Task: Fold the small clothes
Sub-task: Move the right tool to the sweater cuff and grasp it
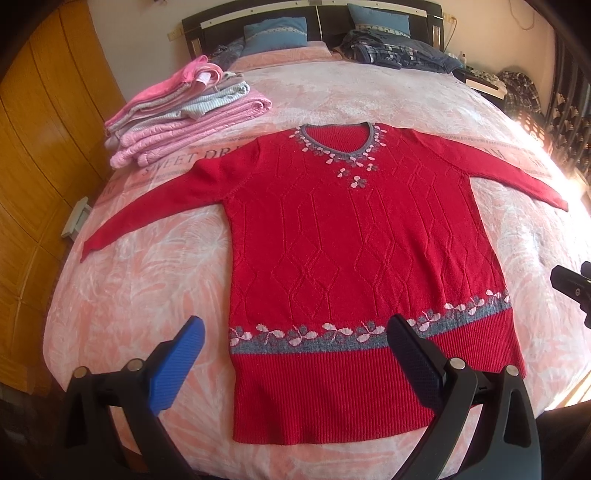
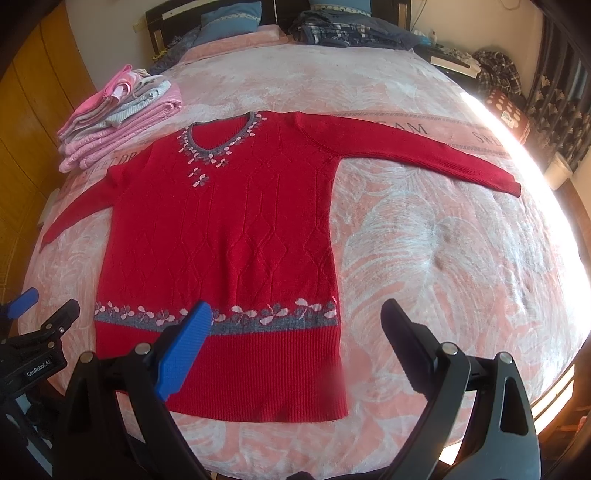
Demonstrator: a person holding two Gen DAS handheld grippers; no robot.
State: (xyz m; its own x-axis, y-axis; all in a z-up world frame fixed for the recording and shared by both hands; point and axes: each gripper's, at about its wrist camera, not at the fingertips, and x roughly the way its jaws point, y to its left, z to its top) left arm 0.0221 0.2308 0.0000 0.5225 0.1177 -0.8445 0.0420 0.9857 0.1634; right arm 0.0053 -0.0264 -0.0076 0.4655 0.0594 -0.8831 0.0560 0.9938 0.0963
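Left wrist: red cable-knit sweater (image 1: 354, 236) with grey-pink floral hem band flat on the pink fleecy bed blanket (image 1: 147, 288), sleeves spread. Left gripper (image 1: 295, 332) fingers apart, empty, above hem. Right wrist: right gripper (image 2: 295, 317) fingers apart, empty; stack of folded pink ribbed knits (image 2: 118, 118) far-left.

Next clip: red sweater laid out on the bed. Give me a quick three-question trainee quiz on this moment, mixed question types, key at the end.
1. True or false: the red sweater lies flat, front up, with both sleeves spread out to the sides.
2. Multiple choice: where is the stack of folded clothes? A) on the sweater's hem; B) on the bed beyond the sweater's sleeve, near the wooden wardrobe; C) on the blue pillow.
3. Short answer: what are the left tool and right tool holding?

Key: 1 true. 2 B. 3 Nothing; both are open, near the hem end of the sweater.
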